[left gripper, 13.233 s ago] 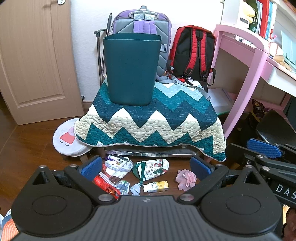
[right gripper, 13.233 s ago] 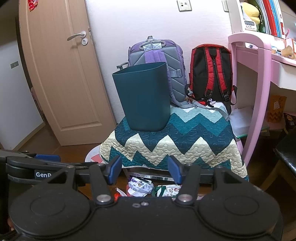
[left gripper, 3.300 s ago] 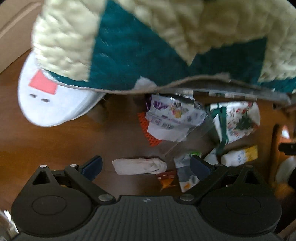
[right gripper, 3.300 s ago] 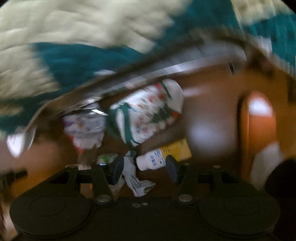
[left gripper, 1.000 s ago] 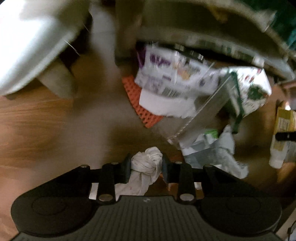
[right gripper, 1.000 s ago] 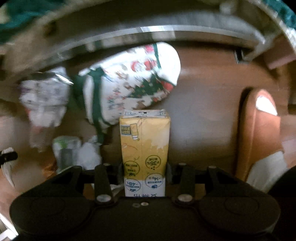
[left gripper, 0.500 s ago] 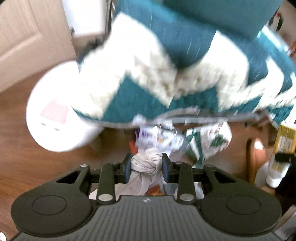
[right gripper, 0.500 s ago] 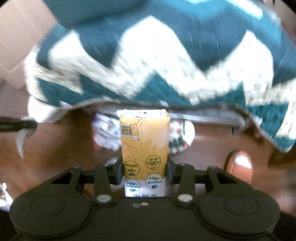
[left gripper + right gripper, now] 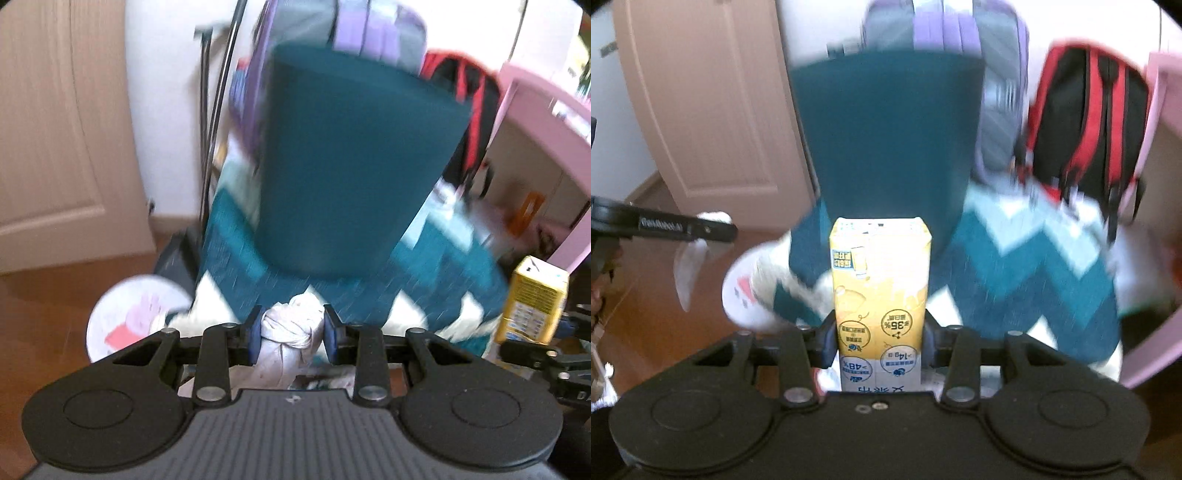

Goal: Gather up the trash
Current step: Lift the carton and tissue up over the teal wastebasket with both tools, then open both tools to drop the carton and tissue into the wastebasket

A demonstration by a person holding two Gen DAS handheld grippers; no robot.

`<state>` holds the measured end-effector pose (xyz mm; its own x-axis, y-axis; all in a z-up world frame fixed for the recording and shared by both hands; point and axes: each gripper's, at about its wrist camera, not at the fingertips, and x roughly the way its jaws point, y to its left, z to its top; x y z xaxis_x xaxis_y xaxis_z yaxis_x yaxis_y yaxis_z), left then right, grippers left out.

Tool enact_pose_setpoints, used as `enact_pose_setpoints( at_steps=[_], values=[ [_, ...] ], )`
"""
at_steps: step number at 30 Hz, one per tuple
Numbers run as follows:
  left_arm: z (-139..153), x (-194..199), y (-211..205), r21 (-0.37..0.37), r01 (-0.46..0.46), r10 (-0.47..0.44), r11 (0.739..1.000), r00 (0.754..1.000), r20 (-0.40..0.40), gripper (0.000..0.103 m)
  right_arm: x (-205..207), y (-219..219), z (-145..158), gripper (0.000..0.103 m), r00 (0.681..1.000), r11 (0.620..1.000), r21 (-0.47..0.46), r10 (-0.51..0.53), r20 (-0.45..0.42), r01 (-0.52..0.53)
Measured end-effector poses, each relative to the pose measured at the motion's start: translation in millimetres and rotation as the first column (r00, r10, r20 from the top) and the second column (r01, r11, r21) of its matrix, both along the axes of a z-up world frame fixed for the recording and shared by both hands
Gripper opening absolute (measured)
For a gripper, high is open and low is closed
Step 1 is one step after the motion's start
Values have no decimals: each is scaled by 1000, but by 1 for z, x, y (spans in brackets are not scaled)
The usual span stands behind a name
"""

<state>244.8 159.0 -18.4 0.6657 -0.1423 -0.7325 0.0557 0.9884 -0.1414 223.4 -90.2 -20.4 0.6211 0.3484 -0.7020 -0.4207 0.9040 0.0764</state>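
Note:
My left gripper [image 9: 291,334] is shut on a knotted white tissue wad [image 9: 290,326] and holds it up in front of the dark teal trash bin [image 9: 354,166]. My right gripper [image 9: 881,341] is shut on a yellow drink carton [image 9: 881,284], held upright below the same bin [image 9: 886,140]. The carton also shows at the right edge of the left wrist view [image 9: 533,299]. The bin stands on a teal and cream zigzag quilt [image 9: 1034,266]. Both views are motion-blurred.
A purple backpack [image 9: 945,29] and a red and black backpack [image 9: 1089,122] lean behind the bin. A pink desk [image 9: 546,122] stands at right, a wooden door [image 9: 55,129] at left. A white round stool [image 9: 129,317] sits on the floor by the quilt.
Both grippers have risen from the floor litter to the level of the bin, each still holding its item. The views tilted up from the floor to the bin and backpacks.

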Motion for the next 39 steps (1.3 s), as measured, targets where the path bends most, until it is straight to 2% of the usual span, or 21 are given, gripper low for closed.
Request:
enact_pose_setpoints(
  at_steps=[6,11,15,18,24,35,39],
  values=[
    [86,12,-21,-52,-10,18,999,988,153,32,16,3,86,42,983,999,45,4,184,-13],
    [146,38,-33,-82,-18,38,996,968,248,32,43,7,146,42,959,996,92,-11,283,-16],
    [182,65,-40,-100,-24,53,995,952,300,32,77,14,169,42,948,995,96,-13,317,-19],
    [198,87,-43,-123,-27,66,992,945,319,32,98,15,176,42,948,993,119,-25,316,-14],
    [188,135,-41,-133,-45,84,990,951,299,32,142,27,164,42,956,994,111,-39,289,7],
    [125,214,-47,-109,-51,71,993,979,191,32,202,39,107,42,986,997,73,-35,165,24],
    [101,237,-51,-83,-66,76,994,989,123,32,215,45,91,42,991,999,43,-17,129,12]
  ],
)
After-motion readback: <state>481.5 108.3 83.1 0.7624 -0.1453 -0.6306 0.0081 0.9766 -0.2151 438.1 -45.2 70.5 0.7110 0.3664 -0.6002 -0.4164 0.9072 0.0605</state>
